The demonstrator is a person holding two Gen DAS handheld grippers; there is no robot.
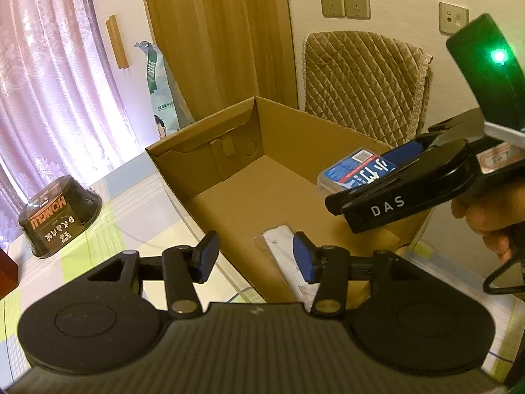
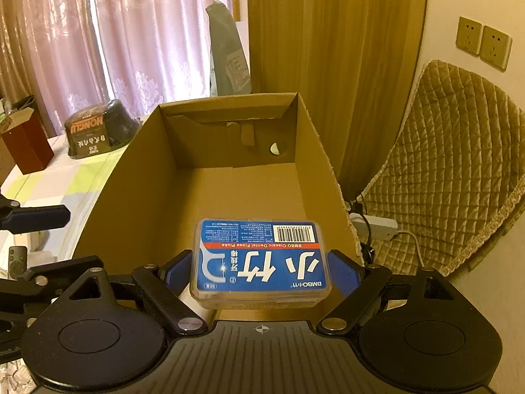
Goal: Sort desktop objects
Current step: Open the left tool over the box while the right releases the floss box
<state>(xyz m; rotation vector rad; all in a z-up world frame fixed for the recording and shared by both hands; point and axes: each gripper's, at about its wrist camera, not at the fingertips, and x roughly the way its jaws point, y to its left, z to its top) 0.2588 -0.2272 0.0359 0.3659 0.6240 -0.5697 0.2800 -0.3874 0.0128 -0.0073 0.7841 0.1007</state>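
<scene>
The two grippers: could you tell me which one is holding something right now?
The right gripper: its blue pads clamp the dental floss box over the cardboard box. The left gripper is open, nothing between its fingers.

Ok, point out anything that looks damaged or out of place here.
The black HONGLU bowl sits upside down on the table, its label inverted. The cardboard box has a ragged, torn right edge. Nothing else stands out.

Your left gripper (image 1: 256, 256) is black with blue finger pads (image 1: 303, 256) and silver pivot screws. Your right gripper (image 1: 341, 193) carries white "DAS" lettering, a green indicator light and a black cable.
</scene>
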